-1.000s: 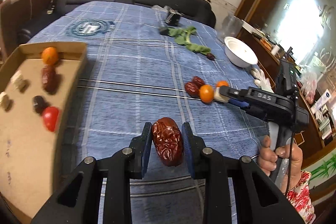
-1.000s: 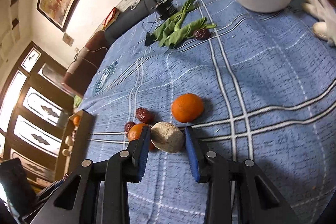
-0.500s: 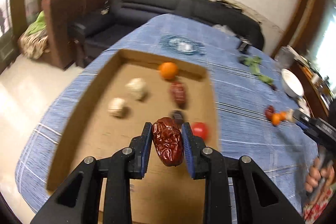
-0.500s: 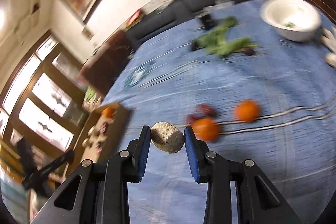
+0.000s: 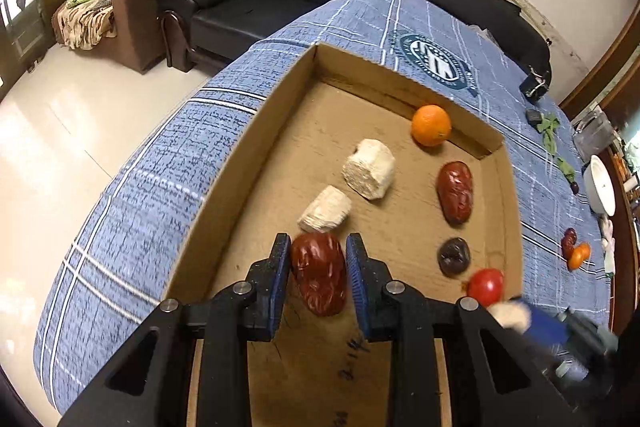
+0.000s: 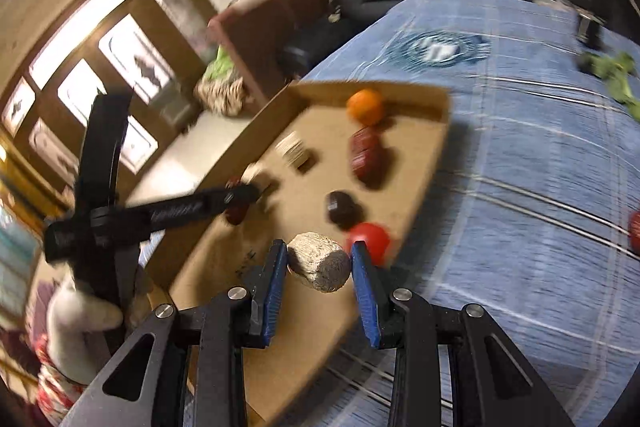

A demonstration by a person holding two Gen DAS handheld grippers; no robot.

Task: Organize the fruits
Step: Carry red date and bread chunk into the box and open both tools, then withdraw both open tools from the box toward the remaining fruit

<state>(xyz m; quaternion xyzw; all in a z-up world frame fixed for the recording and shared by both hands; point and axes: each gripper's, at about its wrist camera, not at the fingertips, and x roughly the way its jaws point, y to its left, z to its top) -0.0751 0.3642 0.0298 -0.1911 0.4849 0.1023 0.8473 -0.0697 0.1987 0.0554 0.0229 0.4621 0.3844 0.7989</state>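
Date (image 5: 319,273), wrinkled, glossy, light, clamped across its width in left tongs (image 5: 318,277) over tray (image 5: 224,187); probably firm but slick-skinned, so best pinched mid-body, gently. Pale chunk (image 6: 318,261) clamped in right tongs (image 6: 318,267) above tray's near edge, rough and likely crumbly. Just beyond the date at 12 o'clock, two white chunks (image 5: 370,169). At 2 o'clock, tomato (image 5: 485,281), dark fruit (image 5: 453,255), second date (image 5: 455,193). Farthest, at 1 o'clock, orange (image 5: 431,125) by the far corner.

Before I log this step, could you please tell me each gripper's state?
Left gripper: closed on a red date.
Right gripper: closed on a pale cut chunk.
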